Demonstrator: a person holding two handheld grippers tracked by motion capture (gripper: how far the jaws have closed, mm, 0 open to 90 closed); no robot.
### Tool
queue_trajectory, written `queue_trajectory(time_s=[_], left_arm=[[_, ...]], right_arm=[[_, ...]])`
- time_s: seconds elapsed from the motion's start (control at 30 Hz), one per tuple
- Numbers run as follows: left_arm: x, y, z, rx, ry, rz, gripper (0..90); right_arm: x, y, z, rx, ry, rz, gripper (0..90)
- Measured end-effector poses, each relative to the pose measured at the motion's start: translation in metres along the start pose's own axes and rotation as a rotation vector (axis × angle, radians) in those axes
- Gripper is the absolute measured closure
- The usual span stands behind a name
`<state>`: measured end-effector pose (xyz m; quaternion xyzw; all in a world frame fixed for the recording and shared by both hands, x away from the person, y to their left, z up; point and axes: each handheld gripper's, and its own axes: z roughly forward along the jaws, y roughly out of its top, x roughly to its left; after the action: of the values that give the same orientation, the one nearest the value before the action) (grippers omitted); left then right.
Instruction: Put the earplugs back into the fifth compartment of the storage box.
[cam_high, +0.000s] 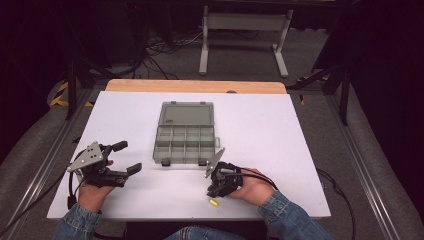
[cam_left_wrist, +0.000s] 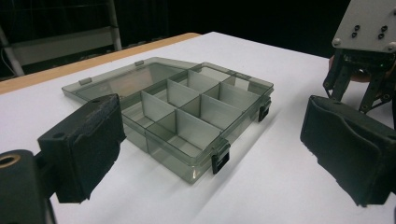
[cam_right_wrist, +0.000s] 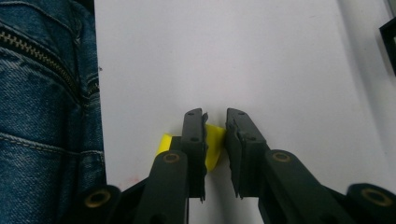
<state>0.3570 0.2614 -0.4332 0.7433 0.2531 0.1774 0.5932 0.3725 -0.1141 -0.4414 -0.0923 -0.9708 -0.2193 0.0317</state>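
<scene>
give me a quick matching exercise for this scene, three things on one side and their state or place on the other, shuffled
Things:
1. organizer box
2. yellow piece
3. left gripper

States or places:
A. between two black jaws, near the table's front edge
B. jaws wide apart, nothing between them
C. lid lying flat open, compartments bare

Pairs: 1-C, 2-A, 3-B

**What I cannot make out**

My right gripper (cam_right_wrist: 215, 126) covers part of the yellow piece (cam_right_wrist: 213, 142), so I cannot tell its shape or whether my pads press it. From above, the piece is too small to identify.
</scene>
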Motion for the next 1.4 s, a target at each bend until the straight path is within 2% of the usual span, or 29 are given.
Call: queue_trajectory(time_s=[0.3,0.47,0.67,0.73,0.87,1.4], left_arm=[[0.000,0.000,0.000,-0.004,0.001,0.001,7.0],[0.001,0.000,0.000,-0.005,0.004,0.001,7.0],[0.001,0.000,-0.001,-0.006,0.005,0.001,6.9],[0.001,0.000,-0.001,-0.006,0.005,0.000,6.9],[0.001,0.000,-0.001,-0.007,0.004,-0.002,7.0],[0.002,0.000,-0.001,-0.008,0.007,0.002,7.0]], right_arm=[[0.000,0.000,-0.001,-0.005,0.001,0.002,81.7],[-0.002,0.000,-0.008,-0.044,-0.003,0.011,81.7],[-0.003,0.006,-0.017,-0.078,-0.024,-0.004,81.6],[-0.003,0.008,-0.020,-0.086,-0.036,0.005,81.6],[-0.006,0.012,-0.025,-0.119,-0.049,-0.013,81.6],[-0.019,0.033,-0.043,-0.238,-0.105,-0.013,81.6]])
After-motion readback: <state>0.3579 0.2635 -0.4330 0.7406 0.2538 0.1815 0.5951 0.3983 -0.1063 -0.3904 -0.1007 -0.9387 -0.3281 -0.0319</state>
